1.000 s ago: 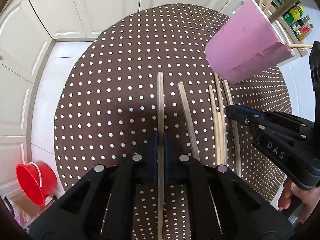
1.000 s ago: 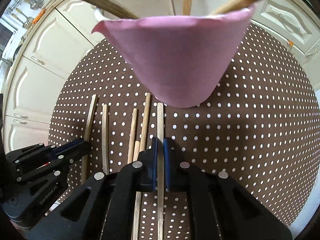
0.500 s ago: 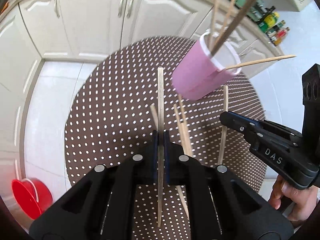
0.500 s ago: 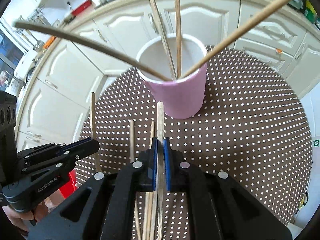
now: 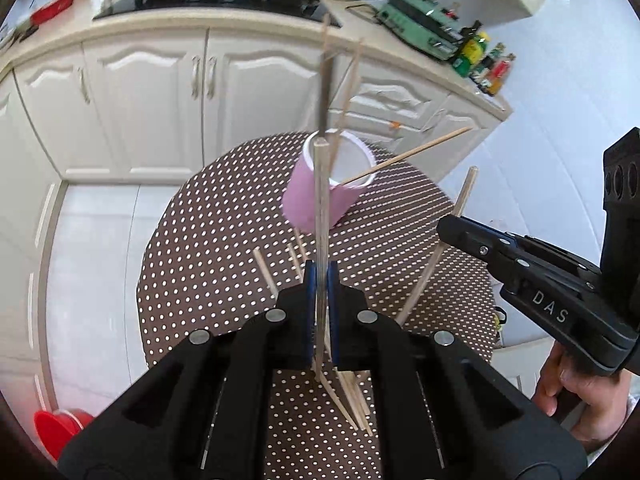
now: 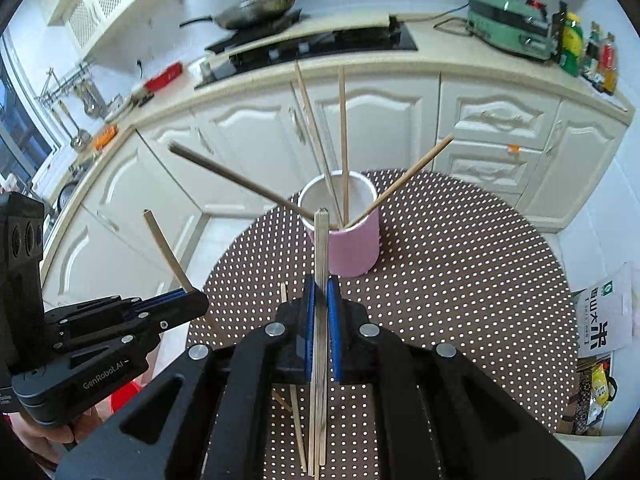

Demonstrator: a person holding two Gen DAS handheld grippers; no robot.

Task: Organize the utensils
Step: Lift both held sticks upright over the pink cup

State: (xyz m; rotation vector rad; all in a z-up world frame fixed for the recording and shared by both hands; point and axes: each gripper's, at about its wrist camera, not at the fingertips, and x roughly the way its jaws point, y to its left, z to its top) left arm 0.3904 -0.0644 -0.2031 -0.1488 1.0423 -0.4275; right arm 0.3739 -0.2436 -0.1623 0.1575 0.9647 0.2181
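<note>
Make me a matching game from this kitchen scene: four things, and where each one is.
Things:
1. pink round cup
2. red plastic bucket
3. green metal appliance
4. black frying pan

Places:
A. on the hob
B. on the floor
C. on the dotted brown table
D. on the counter beside the bottles

Pairs: 1-C, 2-B, 3-D, 4-A

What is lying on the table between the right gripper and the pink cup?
In the right wrist view, only bare dotted tablecloth lies between the right gripper and the pink cup; loose chopsticks lie nearer, under the gripper.
</note>
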